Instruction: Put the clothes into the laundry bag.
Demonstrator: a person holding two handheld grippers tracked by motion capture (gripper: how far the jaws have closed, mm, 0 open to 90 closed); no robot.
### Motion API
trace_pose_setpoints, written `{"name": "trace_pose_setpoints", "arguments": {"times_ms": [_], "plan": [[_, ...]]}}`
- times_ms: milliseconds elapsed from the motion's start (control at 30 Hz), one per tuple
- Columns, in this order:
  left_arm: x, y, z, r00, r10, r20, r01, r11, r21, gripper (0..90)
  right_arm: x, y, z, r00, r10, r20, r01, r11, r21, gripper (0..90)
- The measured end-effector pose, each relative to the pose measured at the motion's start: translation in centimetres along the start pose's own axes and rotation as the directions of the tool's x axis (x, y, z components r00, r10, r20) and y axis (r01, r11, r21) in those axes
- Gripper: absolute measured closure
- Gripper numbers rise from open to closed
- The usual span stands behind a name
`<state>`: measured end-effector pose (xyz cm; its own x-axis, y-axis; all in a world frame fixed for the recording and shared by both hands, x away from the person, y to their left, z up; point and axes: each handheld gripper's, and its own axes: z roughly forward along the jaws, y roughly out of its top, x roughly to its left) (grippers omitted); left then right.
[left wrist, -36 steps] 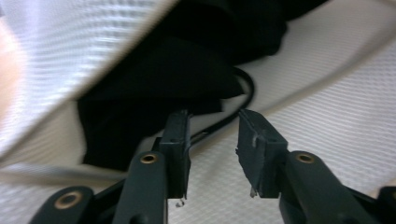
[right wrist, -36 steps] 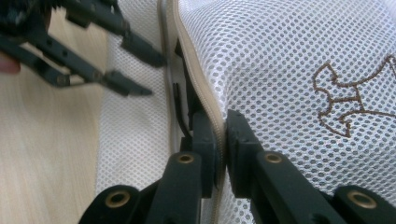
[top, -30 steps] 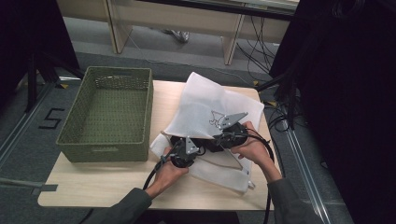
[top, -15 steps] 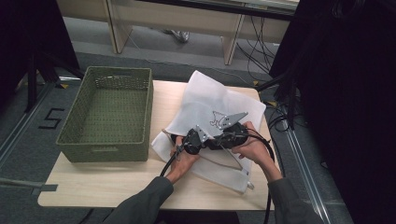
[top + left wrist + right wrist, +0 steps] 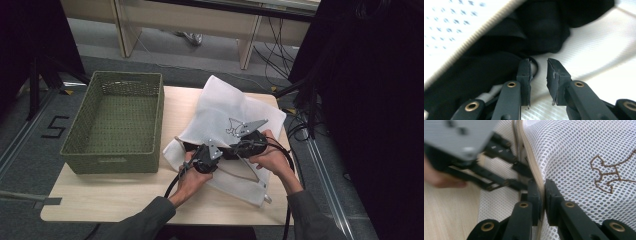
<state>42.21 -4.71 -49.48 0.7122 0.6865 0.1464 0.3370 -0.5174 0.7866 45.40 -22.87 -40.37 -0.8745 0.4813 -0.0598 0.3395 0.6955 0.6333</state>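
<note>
Shifted since earlier frame: left gripper (image 5: 192, 150), now beside right gripper (image 5: 543, 192); jaws just opening, nothing clamped. Right gripper: pinched on zipper (image 5: 534, 171) of mesh bag (image 5: 225, 107), right of basket (image 5: 117, 122). Step, likely: stuffing black garment (image 5: 506, 50) inside. Next: regrip garment.

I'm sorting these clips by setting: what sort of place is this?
Probably a lab or workshop, not a home: a small wooden table stands alone on grey floor bearing a marked number 5, with loose cables and dark stands around it.
</note>
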Motion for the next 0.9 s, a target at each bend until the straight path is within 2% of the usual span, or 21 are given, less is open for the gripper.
{"name": "trace_pose_setpoints", "arguments": {"times_ms": [100, 200, 300, 400, 433, 500, 600, 633, 700, 767, 800, 833, 867, 900], "plan": [[-0.4, -0.6, -0.2, 0.9998, 0.005, 0.019, -0.005, 0.9999, 0.009, 72.9, 0.0, 0.0, 0.0, 0.9999, -0.009, -0.013, 0.009, 1.000, -0.005, 85.0], [0.2, -1.1, -0.1, 0.9997, -0.023, 0.010, 0.023, 0.9994, 0.025, 75.5, 0.0, 0.0, 0.0, 0.9998, -0.018, -0.008, 0.018, 1.000, -0.008, 84.8], [1.0, -1.3, 0.1, 0.9991, -0.042, -0.009, 0.042, 0.9985, 0.035, 78.2, 0.0, 0.0, 0.1, 0.9998, -0.018, -0.011, 0.018, 1.000, -0.011, 84.9], [2.1, -1.5, 0.1, 0.9980, -0.035, -0.052, 0.038, 0.9978, 0.054, 80.0, 0.0, 0.0, 0.0, 0.9996, -0.027, -0.012, 0.027, 1.000, -0.005, 84.9], [2.6, -1.7, 0.3, 0.9965, -0.053, -0.064, 0.056, 0.9972, 0.049, 81.8, 0.0, 0.0, 0.1, 0.9994, -0.032, -0.013, 0.032, 0.999, -0.006, 85.0], [3.9, -1.9, 0.4, 0.9943, -0.052, -0.093, 0.059, 0.9955, 0.074, 85.3, 0.0, 0.0, 0.1, 0.9992, -0.037, -0.011, 0.037, 0.999, -0.009, 85.1], [5.4, -2.3, 0.8, 0.9855, -0.105, -0.133, 0.117, 0.9896, 0.084, 87.5, 0.0, 0.0, 0.0, 0.9992, -0.037, -0.015, 0.037, 0.999, 0.001, 85.2], [5.9, -2.4, 1.0, 0.9858, -0.095, -0.139, 0.107, 0.9904, 0.087, 87.8, 0.0, 0.0, 0.0, 0.9993, -0.035, -0.013, 0.035, 0.999, -0.003, 85.2], [6.2, -2.6, 1.5, 0.9816, -0.116, -0.152, 0.130, 0.9878, 0.086, 88.1, 0.1, 0.0, 0.1, 0.9996, -0.028, -0.008, 0.028, 1.000, 0.000, 85.2], [6.3, -2.3, 1.8, 0.9814, -0.100, -0.163, 0.115, 0.9900, 0.082, 88.2, 0.0, 0.0, 0.2, 0.9989, -0.042, -0.022, 0.042, 0.999, 0.001, 85.2], [6.2, -2.1, 1.9, 0.9799, -0.110, -0.166, 0.126, 0.9885, 0.085, 88.2, -0.1, 0.1, 0.2, 0.9983, -0.048, -0.034, 0.048, 0.999, 0.001, 85.2], [6.3, -1.8, 2.1, 0.9808, -0.091, -0.173, 0.106, 0.9912, 0.080, 88.2, -0.1, 0.1, 0.2, 0.9985, -0.050, -0.022, 0.050, 0.999, -0.001, 85.2], [6.4, -1.6, 2.1, 0.9806, -0.088, -0.175, 0.104, 0.9912, 0.083, 88.2, 0.0, 0.0, 0.2, 0.9991, -0.038, -0.017, 0.038, 0.999, 0.001, 85.2], [6.6, -1.2, 2.5, 0.9763, -0.111, -0.185, 0.126, 0.9895, 0.070, 88.1, 0.1, 0.0, 0.1, 0.9995, -0.026, -0.018, 0.027, 1.000, 0.006, 85.3]]}}
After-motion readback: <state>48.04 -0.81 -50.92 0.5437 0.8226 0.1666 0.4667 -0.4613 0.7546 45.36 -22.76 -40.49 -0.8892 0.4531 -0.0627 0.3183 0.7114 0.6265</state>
